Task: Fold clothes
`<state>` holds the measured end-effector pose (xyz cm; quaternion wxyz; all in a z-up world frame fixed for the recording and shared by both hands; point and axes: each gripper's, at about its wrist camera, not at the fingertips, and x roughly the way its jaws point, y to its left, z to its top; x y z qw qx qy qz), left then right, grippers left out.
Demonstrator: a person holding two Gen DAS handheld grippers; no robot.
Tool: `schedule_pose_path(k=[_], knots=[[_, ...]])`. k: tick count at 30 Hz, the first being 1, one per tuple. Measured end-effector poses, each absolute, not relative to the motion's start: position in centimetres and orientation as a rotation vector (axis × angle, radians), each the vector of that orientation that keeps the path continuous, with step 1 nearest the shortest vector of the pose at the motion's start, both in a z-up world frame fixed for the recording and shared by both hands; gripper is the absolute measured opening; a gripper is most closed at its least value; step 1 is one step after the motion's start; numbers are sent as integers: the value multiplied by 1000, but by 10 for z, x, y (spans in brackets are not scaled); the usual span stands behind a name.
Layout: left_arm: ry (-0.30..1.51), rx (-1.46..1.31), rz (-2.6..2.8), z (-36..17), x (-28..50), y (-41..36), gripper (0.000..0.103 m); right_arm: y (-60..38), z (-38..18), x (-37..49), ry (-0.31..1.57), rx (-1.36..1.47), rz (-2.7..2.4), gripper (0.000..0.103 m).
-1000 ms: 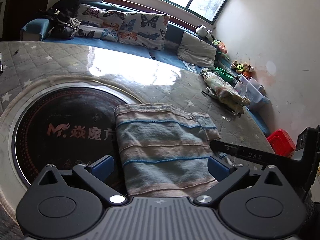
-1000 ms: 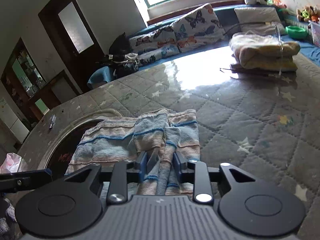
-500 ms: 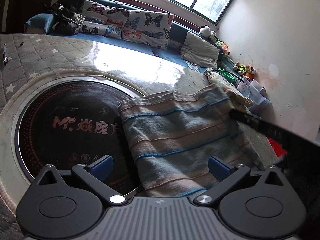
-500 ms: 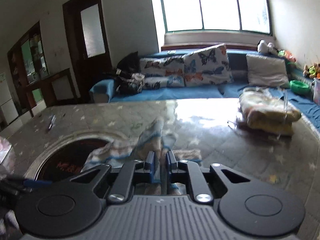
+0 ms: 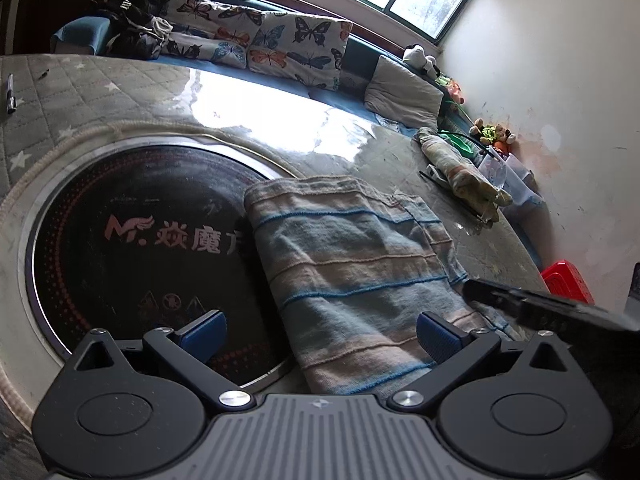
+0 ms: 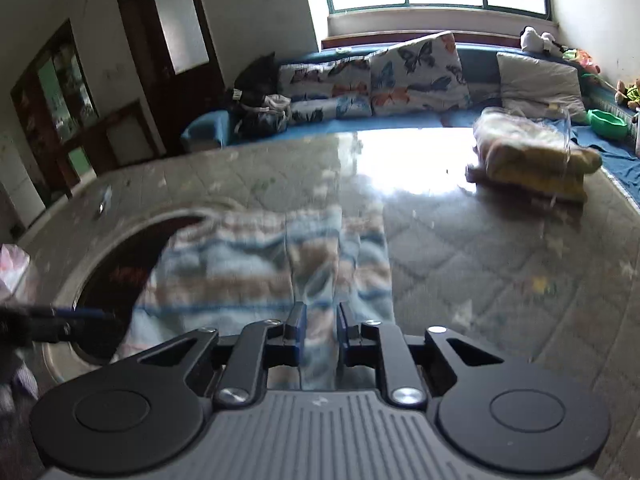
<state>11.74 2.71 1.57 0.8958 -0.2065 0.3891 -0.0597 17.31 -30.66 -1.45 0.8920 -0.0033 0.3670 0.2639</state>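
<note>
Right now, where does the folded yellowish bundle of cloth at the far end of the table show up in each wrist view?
Left wrist: folded yellowish bundle of cloth lies right of centre, upper half, beyond the striped blue and beige towel.
Right wrist: the bundle lies at upper right, on the table's far edge.
Shared landmark: the butterfly-print cushions under the window.

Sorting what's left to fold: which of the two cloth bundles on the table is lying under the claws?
The blue-and-beige striped cloth, partly over the black round plate. The yellowish bundle sits far off.
</note>
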Motion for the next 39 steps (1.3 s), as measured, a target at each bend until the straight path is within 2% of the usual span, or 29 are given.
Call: schedule_pose_path(k=[5,7,15,17,18,27,29,30,32,36,39], knots=[[802,-429,-122,17,115,28,103,-307,-21,174,784,43,551,27],[804,-429,-119,17,116,28,103,-307,-22,173,786,44,549,32],[813,-424,-121,16,117,24,103,-303,-24,185,798,113,580,32],[815,-423,-122,15,118,23,103,-301,-24,188,802,132,594,21],[816,-422,-122,15,118,23,103,-300,-23,188,795,124,591,10],[816,-406,-109,14,121,17,103,-281,26,188,594,-9,610,8],[819,-398,-101,14,122,17,103,-279,15,201,642,-22,570,10],[820,-396,-100,13,122,17,103,-280,4,207,690,-19,555,15],[817,-387,-93,14,123,17,103,-286,-16,214,767,-3,533,18],[817,-353,-87,14,129,13,103,-301,-20,206,747,34,525,40],[817,-308,-83,11,133,8,103,-310,-26,208,770,46,526,40]])
